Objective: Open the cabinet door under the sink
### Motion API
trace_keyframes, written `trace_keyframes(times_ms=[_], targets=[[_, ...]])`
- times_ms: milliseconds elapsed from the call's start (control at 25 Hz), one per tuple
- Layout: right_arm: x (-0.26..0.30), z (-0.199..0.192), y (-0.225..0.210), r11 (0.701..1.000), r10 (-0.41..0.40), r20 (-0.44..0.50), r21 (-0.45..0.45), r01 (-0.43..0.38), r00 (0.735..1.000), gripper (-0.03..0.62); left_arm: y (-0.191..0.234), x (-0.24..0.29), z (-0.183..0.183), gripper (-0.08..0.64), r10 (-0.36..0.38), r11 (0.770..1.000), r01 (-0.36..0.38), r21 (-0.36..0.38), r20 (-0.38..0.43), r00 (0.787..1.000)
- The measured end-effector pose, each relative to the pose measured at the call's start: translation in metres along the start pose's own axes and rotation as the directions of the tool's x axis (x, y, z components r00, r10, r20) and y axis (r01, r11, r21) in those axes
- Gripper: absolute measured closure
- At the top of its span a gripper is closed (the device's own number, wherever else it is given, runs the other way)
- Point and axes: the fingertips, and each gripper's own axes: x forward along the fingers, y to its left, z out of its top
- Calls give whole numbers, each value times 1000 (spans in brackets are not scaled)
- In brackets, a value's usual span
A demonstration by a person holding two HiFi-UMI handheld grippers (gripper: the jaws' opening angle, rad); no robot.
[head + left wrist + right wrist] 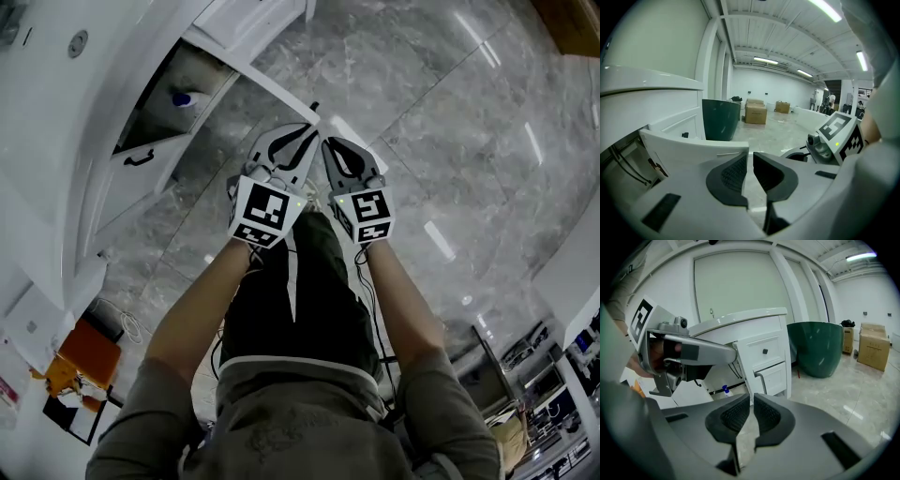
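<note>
Status check, door task.

- Door (272, 89) under the sink: already swung out from the cabinet (120, 183). Seen edge-on, it juts over the floor (431, 112). Its free edge ends just ahead of the left gripper (750, 164), slightly to that gripper's left. The opening sits further left, dark inside, with a blue-capped bottle (183, 97) showing.
- Left gripper: jaws a narrow slit apart, nothing between the pads. Not touching the door; the door's white face lies just beyond its tips.
- Right gripper (752, 404): jaws drawn together, empty. The door is ahead of it and a little left, and the bottle shows past the door's edge.
- Both grippers are held side by side, close together, over bare floor, clear of the cabinet.

Judgement: the opening step looks done, since the door stands well clear of its frame and the interior is exposed. Neither gripper has hold of the handle. Little seems left, except perhaps pushing the door wider if a full swing is wanted. How far the hinge still allows cannot be told.
</note>
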Motion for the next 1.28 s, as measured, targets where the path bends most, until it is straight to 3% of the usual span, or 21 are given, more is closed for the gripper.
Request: trace_keyframes(times_ms=[320, 600, 960, 1280], targets=[[-14, 29, 4, 1000, -30, 8, -8, 30, 1000, 554, 6, -19, 9, 506, 2, 1000, -2, 1, -12, 1000], [-41, 90, 20, 998, -60, 42, -31, 61, 997, 555, 25, -69, 27, 506, 54, 997, -54, -55, 9, 998], [-62, 181, 86, 993, 52, 80, -107, -43, 995, 555, 71, -161, 71, 506, 205, 976, -199, -90, 55, 977], [-72, 262, 157, 956, 214, 93, -226, -188, 972, 558, 107, -250, 100, 506, 362, 926, -349, -141, 75, 929]])
